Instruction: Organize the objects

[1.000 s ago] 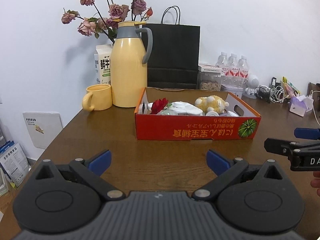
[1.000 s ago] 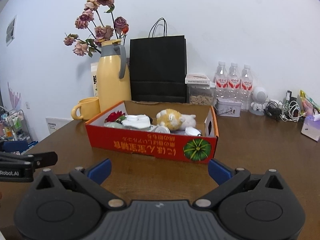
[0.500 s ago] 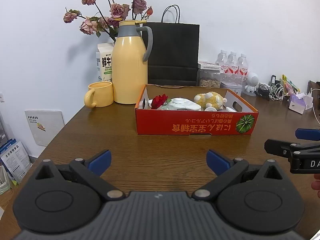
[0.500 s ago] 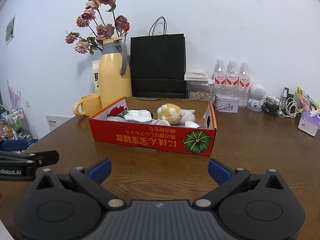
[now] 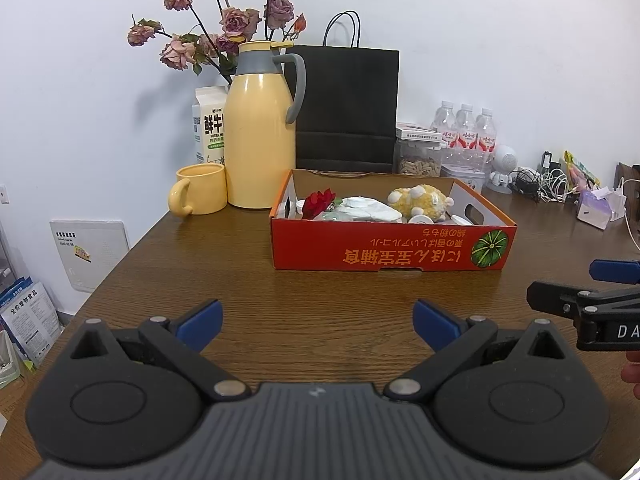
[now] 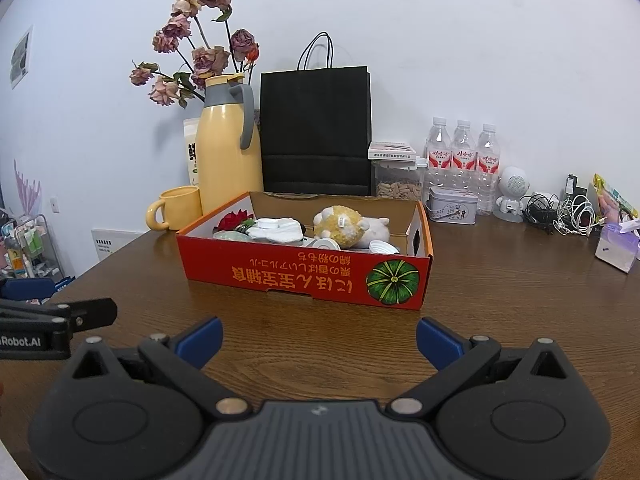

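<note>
Hovering over the wooden surface (image 5: 320, 292), your left claw (image 5: 318, 322) and right claw (image 6: 319, 338) both gape wide with nothing between the fingers. Ahead, the red box (image 6: 304, 276) holds a yellow plush toy (image 6: 340, 222), a red flower (image 5: 318, 202) and what seem white lids.

Since 1.0 s ago both wrist views have drawn back from the red cardboard box (image 5: 390, 248) printed with a green pumpkin. In the left wrist view the box front sat lower and nearer; now more of the brown wooden table (image 5: 304, 304) shows before it. The right wrist view shows the same retreat, box (image 6: 308, 276) higher in frame. The yellow thermos jug (image 5: 260, 128) has shifted right in the left view.
</note>
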A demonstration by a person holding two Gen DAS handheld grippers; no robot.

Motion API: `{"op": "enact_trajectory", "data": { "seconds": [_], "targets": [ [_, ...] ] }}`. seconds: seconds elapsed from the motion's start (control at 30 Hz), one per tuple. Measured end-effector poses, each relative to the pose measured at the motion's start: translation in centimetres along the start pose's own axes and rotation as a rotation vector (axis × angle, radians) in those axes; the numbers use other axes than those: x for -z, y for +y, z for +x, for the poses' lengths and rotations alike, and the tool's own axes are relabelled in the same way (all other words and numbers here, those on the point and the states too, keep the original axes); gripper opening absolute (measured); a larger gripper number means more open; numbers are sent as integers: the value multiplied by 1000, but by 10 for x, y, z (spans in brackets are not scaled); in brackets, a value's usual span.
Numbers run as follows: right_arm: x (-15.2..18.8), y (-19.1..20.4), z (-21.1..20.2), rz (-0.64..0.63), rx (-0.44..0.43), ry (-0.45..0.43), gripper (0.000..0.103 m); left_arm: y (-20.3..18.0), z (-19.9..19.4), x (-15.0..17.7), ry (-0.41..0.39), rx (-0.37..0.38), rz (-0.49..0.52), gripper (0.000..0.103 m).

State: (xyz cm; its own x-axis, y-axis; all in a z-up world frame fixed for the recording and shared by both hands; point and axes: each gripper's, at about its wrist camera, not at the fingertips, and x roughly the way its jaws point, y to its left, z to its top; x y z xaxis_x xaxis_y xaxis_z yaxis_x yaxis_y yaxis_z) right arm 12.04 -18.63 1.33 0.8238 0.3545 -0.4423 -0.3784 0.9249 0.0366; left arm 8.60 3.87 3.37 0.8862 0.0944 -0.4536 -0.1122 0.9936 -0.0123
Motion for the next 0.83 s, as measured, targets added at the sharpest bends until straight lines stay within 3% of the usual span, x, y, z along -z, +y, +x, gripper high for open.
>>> {"op": "enact_trajectory", "data": {
  "seconds": [0.83],
  "targets": [
    [5, 0, 4, -4, 4, 8, 103, 3, -1, 1, 0, -7, -17, 103]
  ]
}}
